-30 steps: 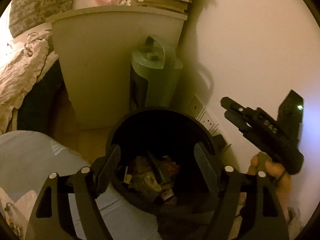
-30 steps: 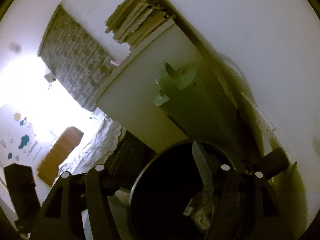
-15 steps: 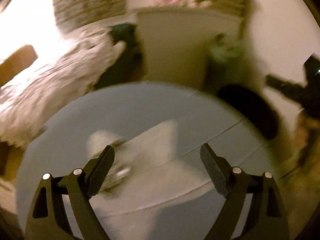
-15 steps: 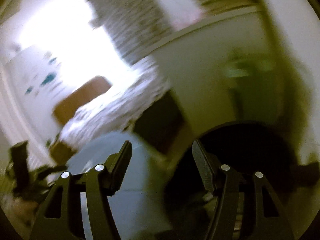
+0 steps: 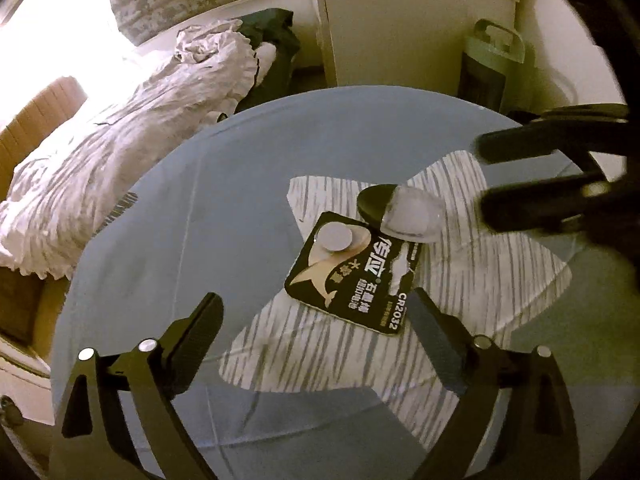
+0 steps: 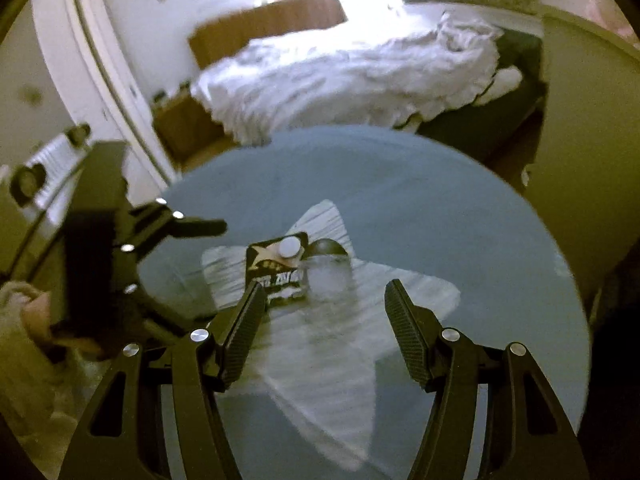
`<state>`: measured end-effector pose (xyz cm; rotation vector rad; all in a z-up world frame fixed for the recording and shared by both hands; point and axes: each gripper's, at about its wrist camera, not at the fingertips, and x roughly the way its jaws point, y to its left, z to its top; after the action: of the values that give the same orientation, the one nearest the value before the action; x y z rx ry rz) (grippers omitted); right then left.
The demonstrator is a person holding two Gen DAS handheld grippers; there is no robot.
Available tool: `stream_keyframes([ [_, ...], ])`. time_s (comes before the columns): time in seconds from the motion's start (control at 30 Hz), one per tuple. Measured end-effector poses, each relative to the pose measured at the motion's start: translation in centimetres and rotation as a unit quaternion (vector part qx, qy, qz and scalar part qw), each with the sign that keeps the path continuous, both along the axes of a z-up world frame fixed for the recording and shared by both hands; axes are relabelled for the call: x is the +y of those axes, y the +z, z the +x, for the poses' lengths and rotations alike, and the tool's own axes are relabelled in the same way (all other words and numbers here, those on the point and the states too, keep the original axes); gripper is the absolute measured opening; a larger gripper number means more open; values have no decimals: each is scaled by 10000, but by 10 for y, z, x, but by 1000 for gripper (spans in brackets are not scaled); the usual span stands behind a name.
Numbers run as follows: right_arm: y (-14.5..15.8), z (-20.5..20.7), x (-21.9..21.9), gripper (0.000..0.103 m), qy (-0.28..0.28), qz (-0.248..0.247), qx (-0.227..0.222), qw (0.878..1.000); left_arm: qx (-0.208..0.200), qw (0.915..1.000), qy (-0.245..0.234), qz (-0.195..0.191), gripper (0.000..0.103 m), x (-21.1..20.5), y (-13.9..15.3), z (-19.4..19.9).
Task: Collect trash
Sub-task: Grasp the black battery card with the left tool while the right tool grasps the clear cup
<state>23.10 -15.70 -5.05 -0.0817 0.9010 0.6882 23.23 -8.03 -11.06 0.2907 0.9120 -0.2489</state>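
Observation:
A black battery card (image 5: pixel 352 280) with one coin cell lies on a striped star-shaped mat (image 5: pixel 492 280) on the round blue table (image 5: pixel 200 216). A clear plastic dome with a black base (image 5: pixel 408 212) rests against the card's far corner. My left gripper (image 5: pixel 316 316) hovers over the card's near edge. Its jaws are opening and nothing is pressed between them. In the right wrist view my right gripper (image 6: pixel 325 292) stands open just short of the dome (image 6: pixel 328 276) and the card (image 6: pixel 280 268), holding nothing. It also shows in the left wrist view, where the right gripper (image 5: pixel 482 176) reaches in from the right.
A bed with a rumpled white duvet (image 5: pixel 132 120) stands behind the table. A pale cabinet (image 5: pixel 400 28) and a green appliance (image 5: pixel 492 64) are at the back right by the wall. A hand (image 6: pixel 36 308) holds the left gripper at the table's left side.
Both views have swung away from the black trash bin to the round table. The left jaws have spread wider. The right gripper has rolled and now hangs over the mat.

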Motion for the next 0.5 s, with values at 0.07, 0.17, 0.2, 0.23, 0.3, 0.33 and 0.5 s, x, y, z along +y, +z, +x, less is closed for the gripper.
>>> stream_keyframes([
  [0.07, -8, 10, 18, 63, 49, -172, 150, 9997, -7, 9999, 7, -114, 93, 5, -1, -3],
  [0.17, -22, 23, 35, 52, 56, -450, 296, 9985, -67, 9999, 24, -145, 97, 5, -2, -4],
  [0.2, -26, 25, 39, 47, 92, -516, 340, 9980, -86, 9999, 12, -139, 97, 4, -2, -4],
  [0.23, -29, 25, 38, 41, 97, -577, 310, 9978, -110, 9999, -11, -123, 97, 2, -2, -4],
  [0.3, -30, 25, 37, 40, 76, -525, 284, 9982, -158, 9998, -80, -68, 97, -3, -1, -3],
  [0.33, -30, 26, 33, 40, 20, -454, 302, 9985, -176, 9998, -100, -43, 97, -4, -1, -1],
  [0.5, -16, 21, -10, 40, -381, 367, 378, 9979, -5, 9993, -180, -333, 86, -7, -2, 16],
])
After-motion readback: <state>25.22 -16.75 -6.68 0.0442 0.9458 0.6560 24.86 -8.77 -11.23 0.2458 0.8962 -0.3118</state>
